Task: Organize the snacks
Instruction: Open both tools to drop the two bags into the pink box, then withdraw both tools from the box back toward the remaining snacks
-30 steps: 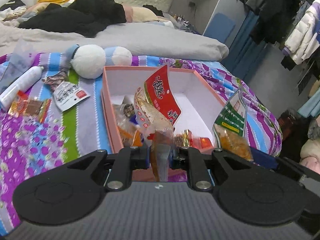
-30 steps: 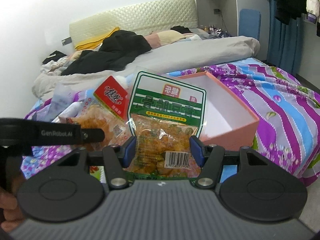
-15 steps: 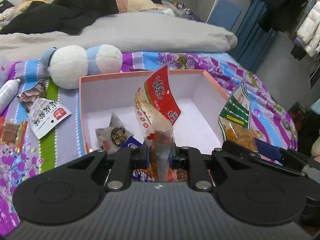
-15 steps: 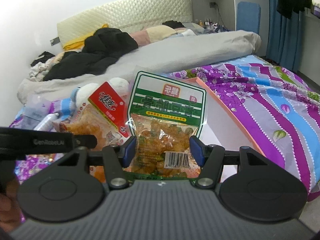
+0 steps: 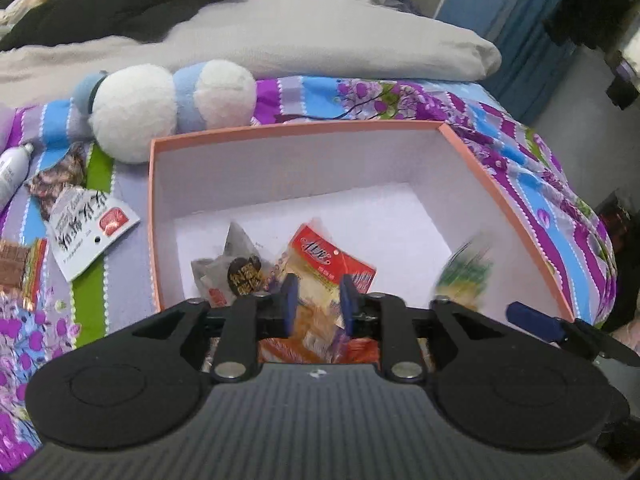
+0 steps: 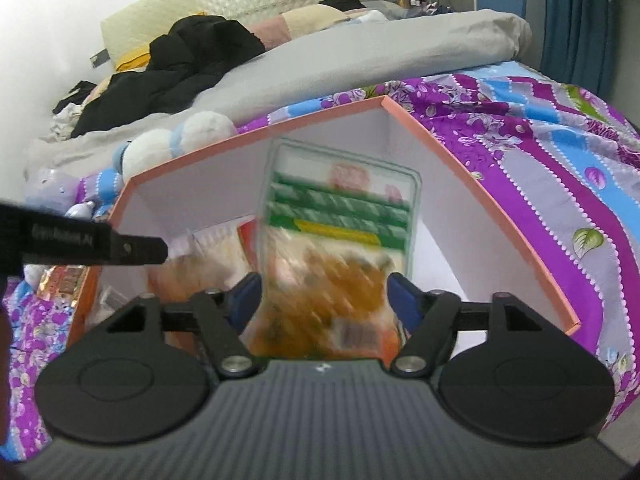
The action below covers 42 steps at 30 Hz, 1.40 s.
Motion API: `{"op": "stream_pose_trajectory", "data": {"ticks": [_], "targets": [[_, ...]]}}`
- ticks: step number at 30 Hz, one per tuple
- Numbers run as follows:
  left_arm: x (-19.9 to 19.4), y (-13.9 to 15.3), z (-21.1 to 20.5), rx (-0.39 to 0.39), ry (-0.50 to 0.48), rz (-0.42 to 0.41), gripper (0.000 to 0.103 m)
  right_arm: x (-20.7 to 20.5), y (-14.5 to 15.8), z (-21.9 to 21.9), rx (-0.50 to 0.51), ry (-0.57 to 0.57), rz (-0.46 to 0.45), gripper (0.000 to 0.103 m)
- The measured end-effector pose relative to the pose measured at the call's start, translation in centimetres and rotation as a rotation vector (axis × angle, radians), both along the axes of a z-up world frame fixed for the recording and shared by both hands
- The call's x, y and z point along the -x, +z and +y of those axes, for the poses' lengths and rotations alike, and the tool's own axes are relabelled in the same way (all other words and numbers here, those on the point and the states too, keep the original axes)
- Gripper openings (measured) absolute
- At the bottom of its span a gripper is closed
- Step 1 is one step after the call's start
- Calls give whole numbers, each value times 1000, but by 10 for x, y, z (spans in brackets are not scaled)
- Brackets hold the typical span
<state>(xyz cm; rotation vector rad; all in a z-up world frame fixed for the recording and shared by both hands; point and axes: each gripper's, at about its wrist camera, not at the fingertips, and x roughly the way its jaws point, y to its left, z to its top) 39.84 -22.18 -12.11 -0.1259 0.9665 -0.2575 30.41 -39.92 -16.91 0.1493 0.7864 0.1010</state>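
Observation:
A salmon-pink box with a white inside stands on the patterned bedspread. My left gripper hangs over its near edge with its jaws opening. The red-topped snack packet lies loose in the box below and between the pads. My right gripper is over the same box, its jaws also opening. The green-labelled snack packet is blurred between its fingers, slipping down free of the pads. In the left wrist view that green packet is a blur at the box's right side.
A grey packet with a dark label lies in the box. Left of the box are a white packet, brown wrappers, a white bottle and a blue-and-white plush toy. A grey duvet lies behind.
Both grippers moved forward and down over the box and spread their jaws. The red-topped packet dropped from the left gripper into the box, and the green packet is sliding out of the right gripper.

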Motion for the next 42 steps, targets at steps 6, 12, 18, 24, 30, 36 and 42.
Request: {"op": "stream_pose_trajectory", "data": {"ticks": [6,12,18,24,30,36,42], "targets": [[21,16,4,-16,-12,-38,46,11,10,3,9,3,-15,83],[54,38,17,-4,-28,-67,46,37,29,12,5,17,-46,83],[95,65,41,20,-19,-107,46,67,55,24,-1,18,-93,83],[141,92,62,34,-19,-159,46,103,76,41,1,31,-140,83],[186,106,89,62,0,-194,46,136,91,58,-2,51,-175,83],[221,113,119,76,31,-211,46,165,99,77,-10,73,-206,83],[259,114,145,81,40,-239,46,189,104,96,-24,95,-232,83]]}}
